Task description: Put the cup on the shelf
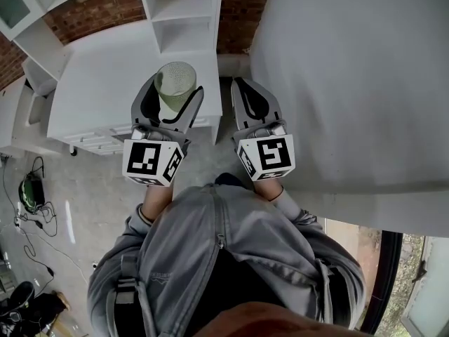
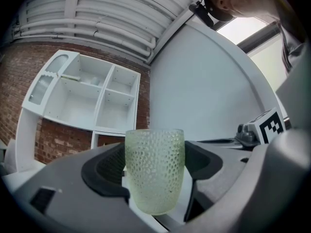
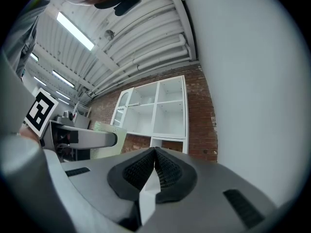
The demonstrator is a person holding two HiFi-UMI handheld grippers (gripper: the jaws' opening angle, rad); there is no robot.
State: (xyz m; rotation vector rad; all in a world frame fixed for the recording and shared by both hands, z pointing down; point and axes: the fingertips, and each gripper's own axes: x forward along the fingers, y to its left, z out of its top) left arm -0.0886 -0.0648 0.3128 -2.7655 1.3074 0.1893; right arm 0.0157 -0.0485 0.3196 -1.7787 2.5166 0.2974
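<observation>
left gripper (image 2: 155, 163) clamps cup (image 2: 154, 178), dimples — gripper-view only

Brick wall (image 1: 105, 7): red, at rear.
Floor (image 1: 98, 195): grey.
Green-and-black item (image 1: 30, 192): on floor, left.
Ceiling light (image 3: 75, 30): lit strip.

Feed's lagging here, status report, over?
Left hand-held gripper shut on dimpled glass cup, upright. Right hand-held gripper shut, empty. White shelf unit ahead, cup not yet placed; nothing seen blocking.
</observation>
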